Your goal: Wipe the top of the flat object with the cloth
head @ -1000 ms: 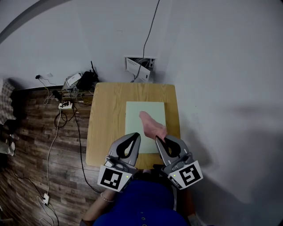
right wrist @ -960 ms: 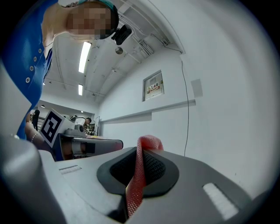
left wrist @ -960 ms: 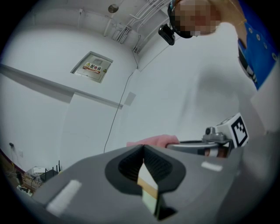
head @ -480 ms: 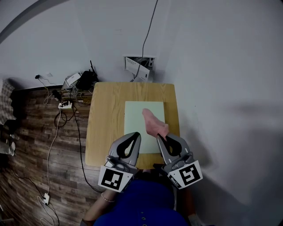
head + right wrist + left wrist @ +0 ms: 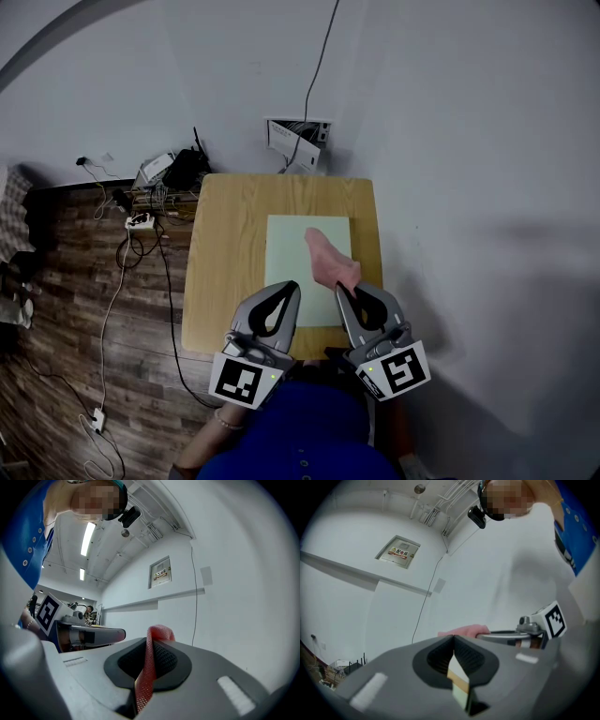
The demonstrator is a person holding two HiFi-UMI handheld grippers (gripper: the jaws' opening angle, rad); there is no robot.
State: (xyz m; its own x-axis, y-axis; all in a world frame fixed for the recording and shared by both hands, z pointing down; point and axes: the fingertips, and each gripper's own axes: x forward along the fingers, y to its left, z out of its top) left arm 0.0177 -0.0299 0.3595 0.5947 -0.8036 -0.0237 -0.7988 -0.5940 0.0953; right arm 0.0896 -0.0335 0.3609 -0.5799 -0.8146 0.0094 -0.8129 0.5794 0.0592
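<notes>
The pink cloth (image 5: 330, 259), clamped by its near edge in the right tool (image 5: 341, 292), is judged soft, light and limp, while the left tool (image 5: 292, 285) is closed on nothing.

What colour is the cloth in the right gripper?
The cloth is pink, with a fine mesh weave; it shows best in the right gripper view.

In the head view, the left claw (image 5: 291, 287) and the right claw (image 5: 338, 292) cover the near edge of the flat object (image 5: 302, 251) at lower centre. The near end of the cloth (image 5: 330, 259) vanishes into the right claw. The front rim of the surface (image 5: 223, 267) is lost under both claws and the person's blue clothing (image 5: 300, 433). The clutter (image 5: 161, 180) on the floor at upper left is too small to sort out. In the left gripper view, the print on the wall sign (image 5: 399, 552) is unreadable.
</notes>
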